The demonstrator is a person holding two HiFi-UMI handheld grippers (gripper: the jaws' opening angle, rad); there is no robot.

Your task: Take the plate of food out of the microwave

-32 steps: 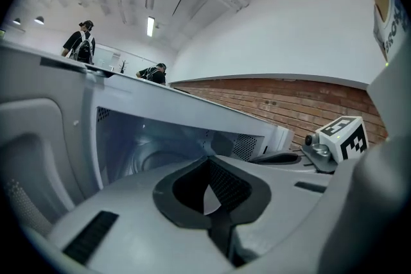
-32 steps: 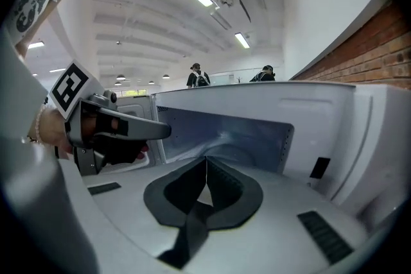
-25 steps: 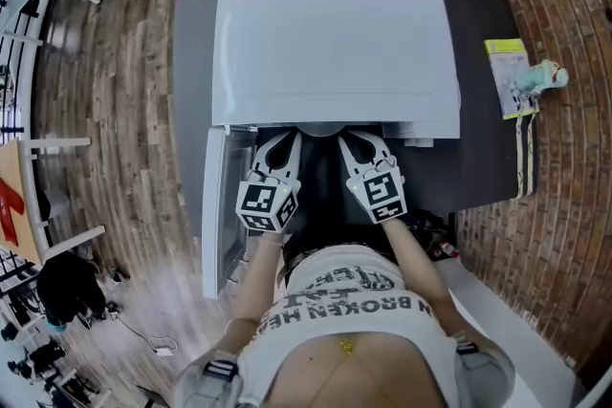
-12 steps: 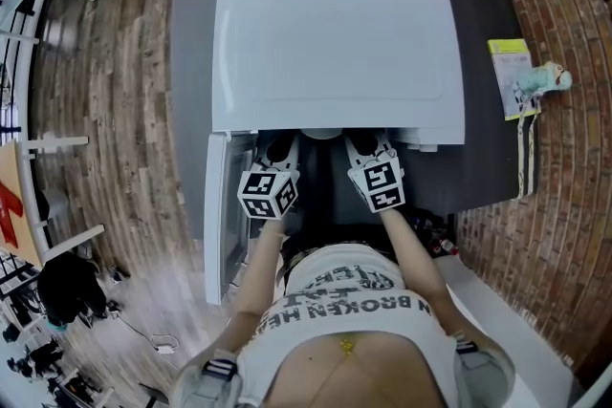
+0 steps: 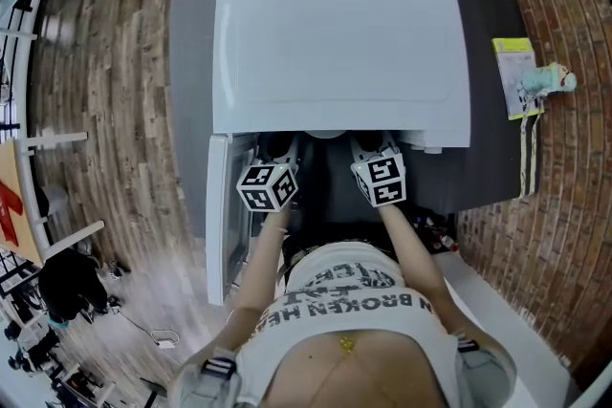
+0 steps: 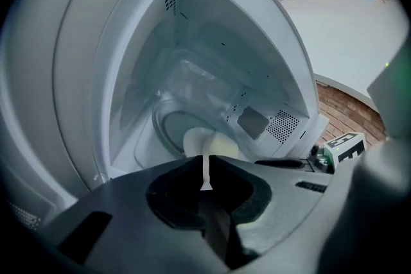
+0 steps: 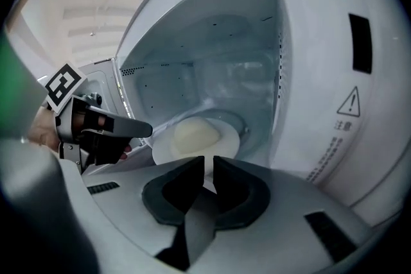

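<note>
1. Standing close to the front edge of the counter [image 5: 488, 148], the person holds both arms out toward the open microwave [image 5: 335, 53].
2. Left claw [image 6: 205, 167] is pinched shut on the near edge of the plate [image 7: 230, 139]. Only a thin white strip of the rim shows between its jaws.
3. Right claw [image 7: 209, 167] is pinched almost fully shut on the same near rim, a little to the right. Two grips, one on each side, likely keep the plate flat so it does not tip.
4. On the plate is a pale round lump of food [image 7: 192, 135]. The plate is inside the microwave, near the front opening, over the round glass tray [image 6: 164, 125]. I cannot tell if it is lifted or resting there.
5. Swung out to the left is the door [image 5: 218, 205], just beside the left claw. The right side of the opening is near the right claw. So the free way out is straight back toward the person.
6. Only a thin strip of counter shows in front of the microwave. More bare counter lies toward the right front corner, which looks like the easier place to set the plate down.
7. Far off, at the right edge of the counter, lies a yellow packet [image 5: 512, 76], well away from the plate's way out.
</note>
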